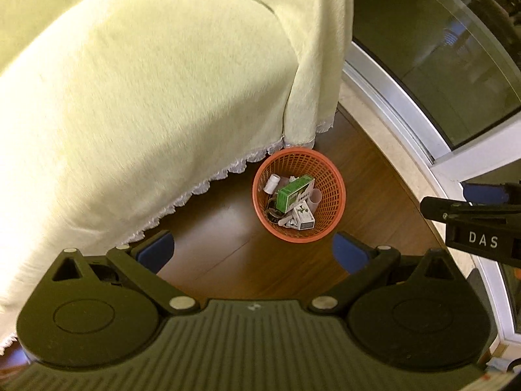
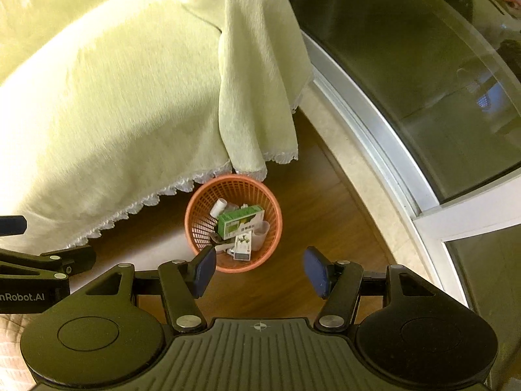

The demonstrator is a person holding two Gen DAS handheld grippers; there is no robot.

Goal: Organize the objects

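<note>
An orange mesh basket point(image 1: 332, 221) stands on the wooden floor, and it also shows in the right wrist view point(image 2: 195, 224). In it lie a green box point(image 1: 294, 193) point(image 2: 239, 220), a small white box point(image 1: 303, 219) point(image 2: 243, 245), a white bottle point(image 1: 272, 184) point(image 2: 218, 207) and a pale cup point(image 2: 262, 233). My left gripper point(image 1: 253, 254) is open and empty, high above the floor in front of the basket. My right gripper point(image 2: 260, 270) is open and empty, just in front of the basket.
A bed with a pale yellow lace-edged cover point(image 1: 130, 114) point(image 2: 114, 104) fills the left and hangs beside the basket. A glass door with a white frame point(image 1: 407, 123) point(image 2: 407, 179) runs along the right. The right gripper's body point(image 1: 478, 228) shows at the right edge.
</note>
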